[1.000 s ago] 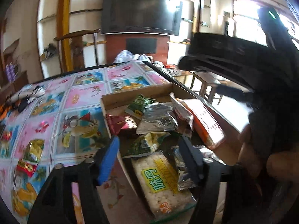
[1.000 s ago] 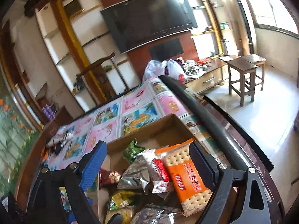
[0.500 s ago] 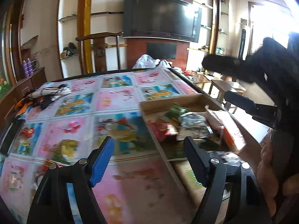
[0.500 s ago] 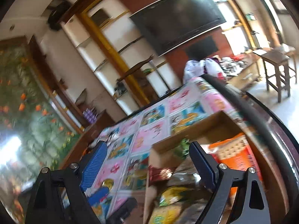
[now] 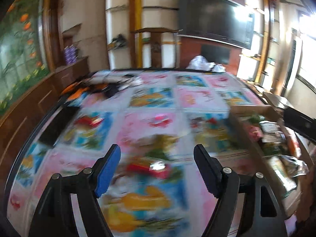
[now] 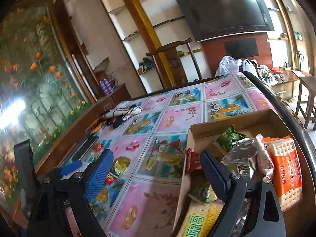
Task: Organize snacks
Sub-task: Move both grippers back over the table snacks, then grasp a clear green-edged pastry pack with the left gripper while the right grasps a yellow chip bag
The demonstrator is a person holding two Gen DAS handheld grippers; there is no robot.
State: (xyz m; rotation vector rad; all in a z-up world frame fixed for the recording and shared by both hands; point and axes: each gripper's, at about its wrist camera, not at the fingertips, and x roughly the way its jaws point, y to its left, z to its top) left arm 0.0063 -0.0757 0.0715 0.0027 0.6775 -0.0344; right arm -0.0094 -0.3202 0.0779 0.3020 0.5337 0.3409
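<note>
Cardboard forms the open box (image 6: 233,126) that serves as the landmark on the patterned tablecloth (image 6: 177,116); it is filled with snack packets, among them an orange cracker pack (image 6: 286,169), a silver foil bag (image 6: 241,154), a green packet (image 6: 229,136) and a yellow-green cracker pack (image 6: 197,221) at its near end. One loose yellow and red snack packet (image 6: 116,167) is seen lying on the cloth, well apart from the box on its left. The right gripper (image 6: 156,169) is held with its jaws spread wide and nothing between them; its right finger stands over the box's left wall, while the loose packet lies just beside its blue left pad (image 6: 98,175). The left gripper (image 5: 157,169) is likewise gaping and empty, its jaws having just been widening slightly, and is pointed at the blurred cloth left of the box (image 5: 254,112), apart from the loose packet (image 5: 156,167) seen blurred between its fingers.
</note>
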